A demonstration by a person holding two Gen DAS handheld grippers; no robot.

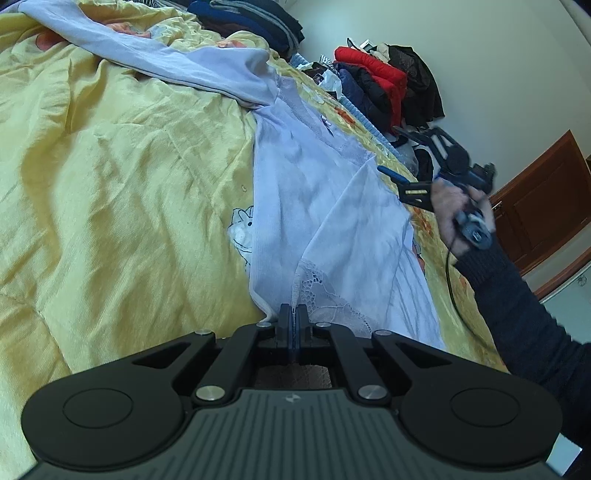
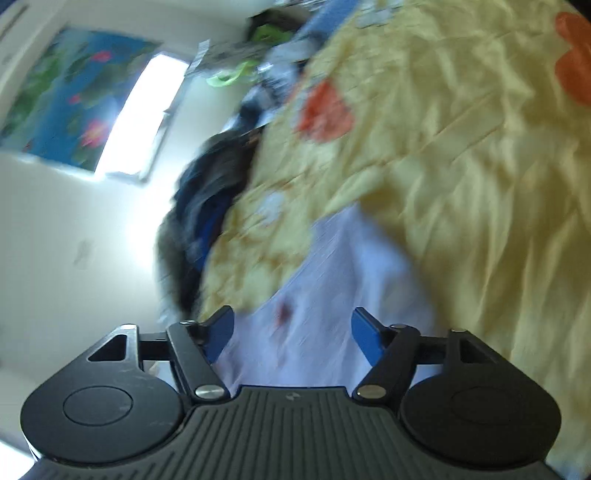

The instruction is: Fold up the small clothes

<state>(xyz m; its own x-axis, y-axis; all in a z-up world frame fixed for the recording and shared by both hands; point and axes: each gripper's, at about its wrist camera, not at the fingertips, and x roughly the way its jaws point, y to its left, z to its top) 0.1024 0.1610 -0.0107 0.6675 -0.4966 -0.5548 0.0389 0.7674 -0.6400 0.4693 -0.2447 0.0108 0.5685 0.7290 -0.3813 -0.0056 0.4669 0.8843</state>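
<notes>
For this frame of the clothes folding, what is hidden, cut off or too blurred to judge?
- Left wrist view: the near hem of the white top is hidden behind the left gripper, so which layers it pinches is unclear.
- Left wrist view: the pile of dark clothes is cut off by the top edge.
- Right wrist view: motion blur smears the white top and the clutter beside the bed; items there are unidentifiable.

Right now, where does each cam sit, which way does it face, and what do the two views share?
Left wrist: on the left tongs, looking along the white shirt on the yellow quilt; tongs shut on the shirt hem; right hand and dark sleeve show.
Right wrist: on the right tongs, open, rolled and blurred, facing the quilt and the window.
Shared: shirt, quilt.
</notes>
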